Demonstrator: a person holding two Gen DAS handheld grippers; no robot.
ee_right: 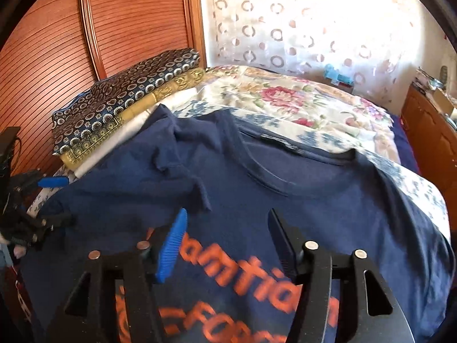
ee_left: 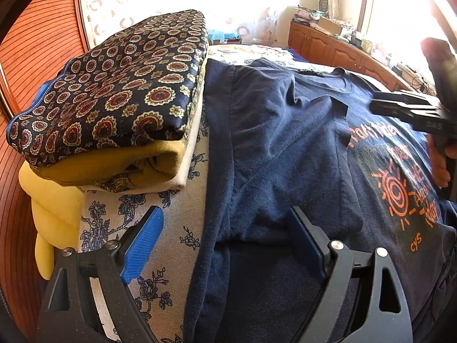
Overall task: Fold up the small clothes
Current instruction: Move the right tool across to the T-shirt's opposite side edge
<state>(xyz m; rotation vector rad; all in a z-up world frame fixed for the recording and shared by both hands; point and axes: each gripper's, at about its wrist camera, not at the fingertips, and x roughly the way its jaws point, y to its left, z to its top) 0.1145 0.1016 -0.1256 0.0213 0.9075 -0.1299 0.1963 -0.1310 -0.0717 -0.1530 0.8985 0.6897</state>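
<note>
Folding a navy cotton T-shirt with orange print [ee_right: 285, 200] spread flat on the floral bedspread [ee_left: 182, 228], we hold left gripper [ee_left: 225, 245] and right gripper [ee_right: 228, 245] spread, empty, above it, beside a stack of folded clothes [ee_left: 114, 108].

Navy T-shirt [ee_right: 285, 200] spread front-up on my bed, beside a stack of folded clothes [ee_left: 114, 108].

The shirt is dark blue with orange lettering and an orange sun print on the chest; its collar points away from me, and one sleeve [ee_right: 182, 165] lies folded in over the body, rumpled. The stack's top piece is navy with medallions, over yellow and white pieces.
</note>
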